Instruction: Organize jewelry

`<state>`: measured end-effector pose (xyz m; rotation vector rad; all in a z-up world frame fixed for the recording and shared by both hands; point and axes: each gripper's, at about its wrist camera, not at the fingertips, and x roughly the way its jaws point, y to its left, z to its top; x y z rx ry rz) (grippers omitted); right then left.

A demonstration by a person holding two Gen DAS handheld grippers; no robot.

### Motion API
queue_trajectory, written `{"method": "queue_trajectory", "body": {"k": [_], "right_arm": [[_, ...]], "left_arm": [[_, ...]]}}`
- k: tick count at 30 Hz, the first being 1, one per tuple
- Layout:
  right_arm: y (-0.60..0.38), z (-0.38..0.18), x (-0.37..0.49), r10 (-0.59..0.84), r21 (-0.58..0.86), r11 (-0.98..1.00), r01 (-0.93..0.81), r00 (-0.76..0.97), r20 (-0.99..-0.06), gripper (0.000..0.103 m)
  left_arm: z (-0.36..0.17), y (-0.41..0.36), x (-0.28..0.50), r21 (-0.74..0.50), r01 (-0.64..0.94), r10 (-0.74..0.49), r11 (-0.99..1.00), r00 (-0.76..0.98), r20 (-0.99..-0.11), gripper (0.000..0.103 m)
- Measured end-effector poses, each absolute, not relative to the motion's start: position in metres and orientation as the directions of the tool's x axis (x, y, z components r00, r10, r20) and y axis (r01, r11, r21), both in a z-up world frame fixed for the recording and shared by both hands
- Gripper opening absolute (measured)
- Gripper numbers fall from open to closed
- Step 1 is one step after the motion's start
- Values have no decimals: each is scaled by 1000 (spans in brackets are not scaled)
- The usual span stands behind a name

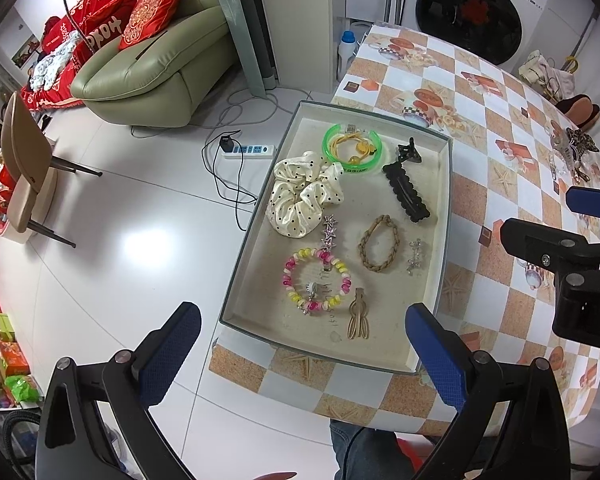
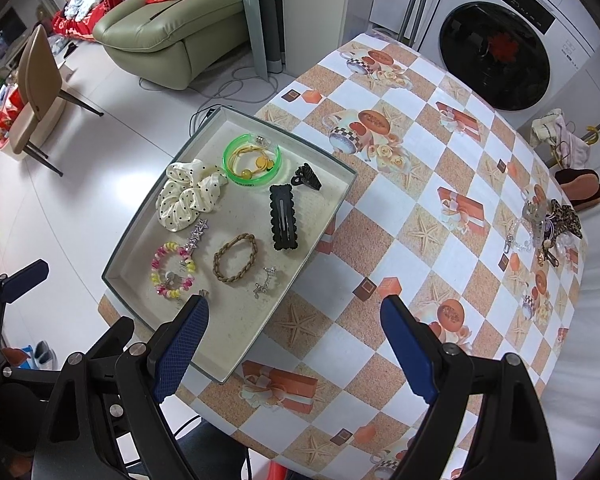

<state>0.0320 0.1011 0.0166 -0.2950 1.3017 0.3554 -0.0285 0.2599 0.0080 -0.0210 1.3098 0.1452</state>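
Note:
A shallow grey tray (image 1: 446, 208) (image 2: 332, 204) sits at the table's left edge. It holds a polka-dot scrunchie (image 1: 300, 196) (image 2: 188, 196), a green bangle (image 1: 354, 148) (image 2: 252, 164), a black snap clip (image 1: 406, 192) (image 2: 284, 216), a braided brown band (image 1: 379, 244) (image 2: 235, 258), a beaded bracelet (image 1: 316, 280) (image 2: 173, 270) and a tan clip (image 1: 358, 316). A pile of loose jewelry (image 2: 544, 228) (image 1: 572, 152) lies at the table's far right. My left gripper (image 1: 304, 356) is open and empty over the tray's near end. My right gripper (image 2: 294, 344) is open and empty above the table beside the tray.
The table wears a checkered orange and white cloth (image 2: 440, 184). A washing machine (image 2: 500, 44) stands behind it. A green sofa (image 1: 160, 64), a chair (image 1: 24, 168) and a power strip (image 1: 248, 151) are on the floor to the left.

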Motion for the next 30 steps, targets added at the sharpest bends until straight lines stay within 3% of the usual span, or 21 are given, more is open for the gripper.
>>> {"method": "queue_trajectory", "body": {"k": [30], "right_arm": [[99, 17, 31, 88, -16, 907, -421, 226, -970, 89]], "left_arm": [[10, 258, -28, 77, -94, 98, 993, 250, -963, 103]]}}
